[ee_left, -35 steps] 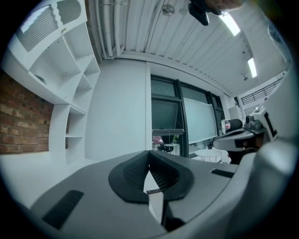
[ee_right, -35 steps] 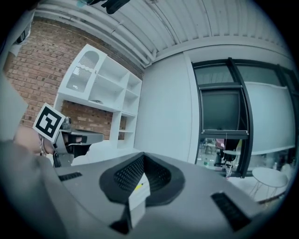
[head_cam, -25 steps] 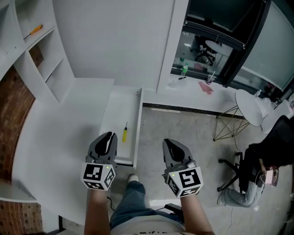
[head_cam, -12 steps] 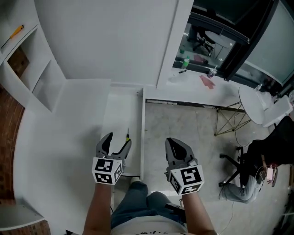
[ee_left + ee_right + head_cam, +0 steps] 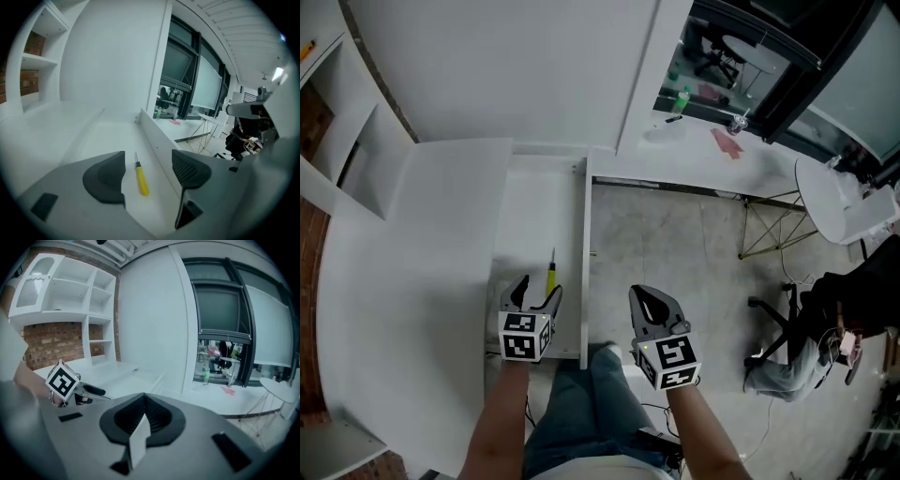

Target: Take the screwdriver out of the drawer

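Observation:
The white drawer [image 5: 584, 244] stands pulled out below the counter. A yellow-handled screwdriver [image 5: 550, 274] lies on its floor, shaft pointing away from me. My left gripper [image 5: 537, 289] hovers open just behind the handle. In the left gripper view the screwdriver [image 5: 141, 180] lies on the drawer floor ahead, between the two spread pads and touching neither. My right gripper [image 5: 645, 300] hangs shut over the floor to the right of the drawer front, with nothing in it; its own view shows the pads [image 5: 143, 420] pressed together.
A white counter [image 5: 412, 253] runs left of the drawer, with open shelves [image 5: 337, 141] above it holding an orange tool [image 5: 307, 47]. My legs [image 5: 581, 403] are below the drawer. A white chair [image 5: 834, 202] and a seated person [image 5: 853, 309] are at the right.
Both grippers have come down. The left one's jaws have opened and it now sits inside the drawer just behind the screwdriver's handle. The right one stays shut.

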`<state>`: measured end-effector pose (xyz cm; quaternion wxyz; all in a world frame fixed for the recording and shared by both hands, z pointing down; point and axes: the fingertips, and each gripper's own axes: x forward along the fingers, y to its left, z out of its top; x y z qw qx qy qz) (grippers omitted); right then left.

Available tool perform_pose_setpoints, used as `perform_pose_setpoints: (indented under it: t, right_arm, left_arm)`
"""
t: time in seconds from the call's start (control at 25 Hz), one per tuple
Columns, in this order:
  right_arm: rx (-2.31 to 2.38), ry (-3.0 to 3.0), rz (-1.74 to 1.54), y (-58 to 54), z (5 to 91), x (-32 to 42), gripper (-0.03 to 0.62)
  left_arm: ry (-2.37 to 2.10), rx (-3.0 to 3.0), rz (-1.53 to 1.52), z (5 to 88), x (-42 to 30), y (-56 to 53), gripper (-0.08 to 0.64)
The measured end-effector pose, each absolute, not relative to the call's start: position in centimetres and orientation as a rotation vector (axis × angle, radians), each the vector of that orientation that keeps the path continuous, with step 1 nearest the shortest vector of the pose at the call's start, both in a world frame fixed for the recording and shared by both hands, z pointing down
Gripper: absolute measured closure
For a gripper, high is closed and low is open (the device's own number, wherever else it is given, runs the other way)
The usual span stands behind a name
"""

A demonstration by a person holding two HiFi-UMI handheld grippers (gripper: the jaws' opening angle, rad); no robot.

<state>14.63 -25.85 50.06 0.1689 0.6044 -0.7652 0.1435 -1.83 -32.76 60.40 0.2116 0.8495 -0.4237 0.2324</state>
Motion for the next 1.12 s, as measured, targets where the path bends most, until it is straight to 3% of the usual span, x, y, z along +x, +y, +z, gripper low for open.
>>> perform_pose_setpoints:
  t: [0.44,0.48,0.56,0.8,1.12]
  right_arm:
    - [1.66,-2.047,0.688,-24.3,61.2,17.0,0.581]
    - [1.662,-2.039,0.698,-24.2,61.7,17.3,0.581]
    - [1.668,-2.026,0.714,-24.0,62.4,17.9,0.581]
    - [1.652,-2.017,0.731,-23.9,62.9,18.7,0.581]
    - [1.662,-2.047,0.681,-25.1,60.1,19.3,0.581]
  left_arm:
    - [-1.193,2.126,0.852,71.2,-1.5,-33.9,0.247]
    - [-1.211,2.119,0.878,71.8,-1.4,-34.3,0.269]
    - [-1.234,2.113,0.949,72.8,-1.3,-34.8,0.385]
    - [-1.278,2.061,1.035,73.4,-1.4,-35.0,0.472]
    - [-1.274,2.078,0.969,70.7,-1.1,-35.3,0.477]
